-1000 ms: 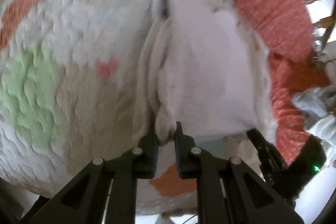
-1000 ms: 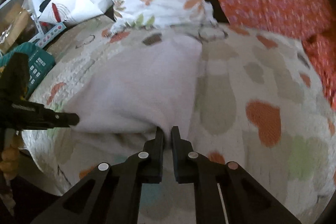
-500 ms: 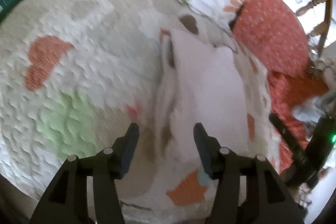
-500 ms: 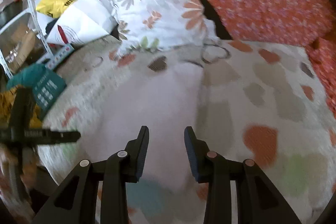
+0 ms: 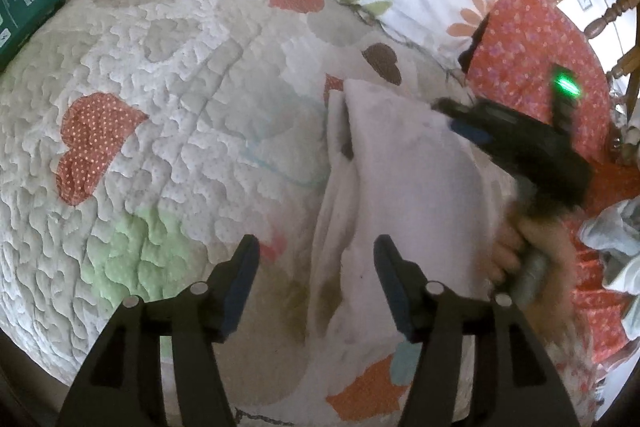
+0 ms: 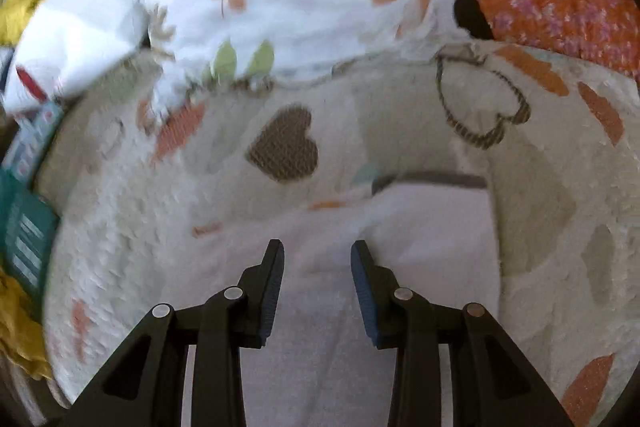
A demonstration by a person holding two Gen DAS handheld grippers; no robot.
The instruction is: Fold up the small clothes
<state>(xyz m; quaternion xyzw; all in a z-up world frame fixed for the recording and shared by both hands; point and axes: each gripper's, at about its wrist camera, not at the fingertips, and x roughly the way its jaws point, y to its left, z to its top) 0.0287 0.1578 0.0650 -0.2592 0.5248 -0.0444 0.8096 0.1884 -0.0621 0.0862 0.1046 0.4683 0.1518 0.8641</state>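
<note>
Your left gripper (image 5: 316, 259) gaped wide above the folded white garment (image 5: 400, 187), your right gripper (image 6: 317, 259) likewise spread, empty, over that garment on the heart-patterned quilt (image 5: 160, 107).

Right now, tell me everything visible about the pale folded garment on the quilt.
The pale pinkish-white soft cloth garment lies folded into a long, roughly rectangular stack on the white heart-patterned quilt. Layered edges show along its left side, with a dark opening near the far end. It looks smooth and thin. The left tongs stand open above its near end; the right tongs stand open over it, neither gripping.
</note>
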